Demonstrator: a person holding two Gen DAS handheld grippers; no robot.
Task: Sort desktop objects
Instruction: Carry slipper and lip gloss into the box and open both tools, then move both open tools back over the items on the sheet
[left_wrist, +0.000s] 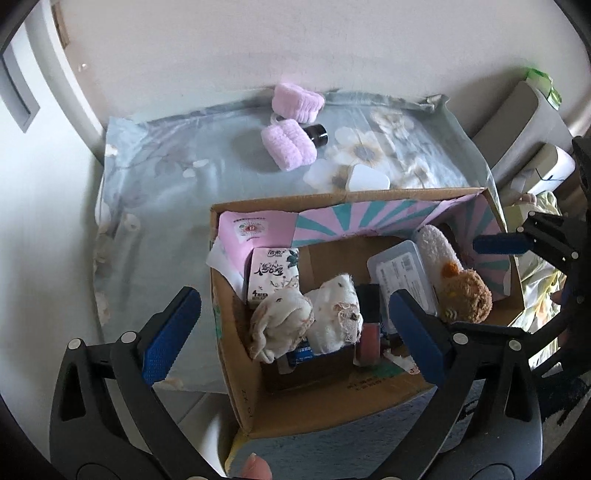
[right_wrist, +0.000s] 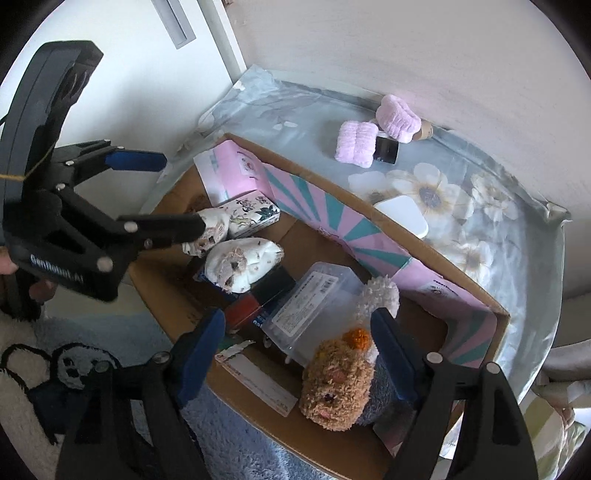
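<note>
Over the cardboard box (left_wrist: 325, 410), my left gripper (left_wrist: 295, 332) hangs with jaws spread wide above two rolled white socks (left_wrist: 306, 317). My right gripper (right_wrist: 299, 354) stands open around a brown plush toy (right_wrist: 336, 384) lying inside. Pink wristbands (left_wrist: 290, 147) sit apart on the floral cloth (left_wrist: 166, 177).

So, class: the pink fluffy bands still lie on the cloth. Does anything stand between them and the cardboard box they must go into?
Yes. The box's far wall, lined in pink and teal, rises between the pink bands and the inside, so they must be lifted over it. A white pad lies on the cloth just outside that wall. Both grippers, left and right, are open.
</note>
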